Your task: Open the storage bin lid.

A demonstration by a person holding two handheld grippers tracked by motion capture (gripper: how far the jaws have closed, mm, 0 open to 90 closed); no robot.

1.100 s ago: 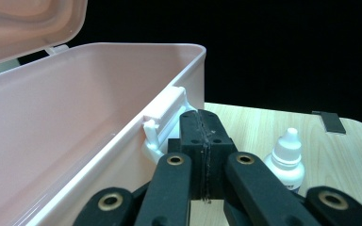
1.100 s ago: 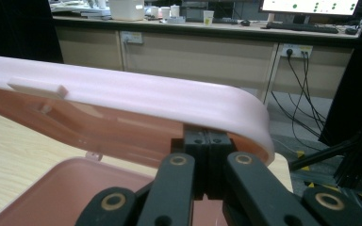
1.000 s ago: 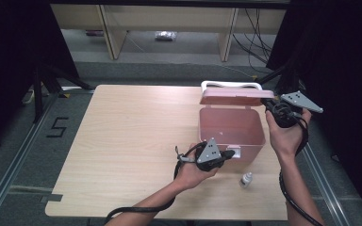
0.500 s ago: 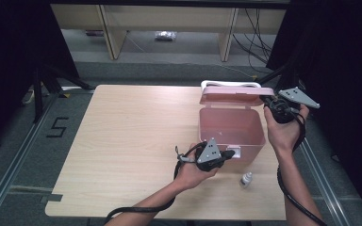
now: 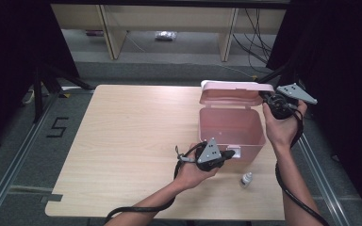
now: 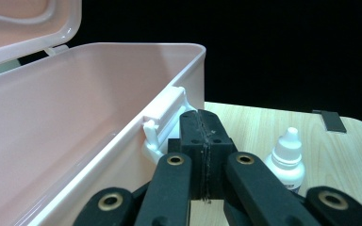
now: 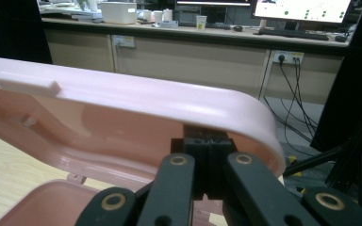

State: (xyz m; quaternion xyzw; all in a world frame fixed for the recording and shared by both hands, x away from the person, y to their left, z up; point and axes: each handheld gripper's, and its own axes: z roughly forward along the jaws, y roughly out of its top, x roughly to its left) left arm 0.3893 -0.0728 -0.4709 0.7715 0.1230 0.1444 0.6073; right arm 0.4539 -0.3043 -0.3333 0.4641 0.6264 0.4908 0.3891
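Pink box [image 5: 231, 129] is braced at its latch by the closed, empty L gripper [image 5: 232, 153]. Lid [image 5: 231, 92] is propped up by the R gripper [image 5: 264, 95], jaws closed, apparently gripping nothing.

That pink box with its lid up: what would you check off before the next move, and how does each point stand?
1. Lid raised clear of the box: ok.
2. Right gripper shut, tips under the lid's edge: ok.
3. Left gripper shut, tips at the white latch: ok; whether they press it, cannot tell.
4. Small dropper bottle upright on the table, beside the box: ok.
5. Box empty inside: cannot tell.
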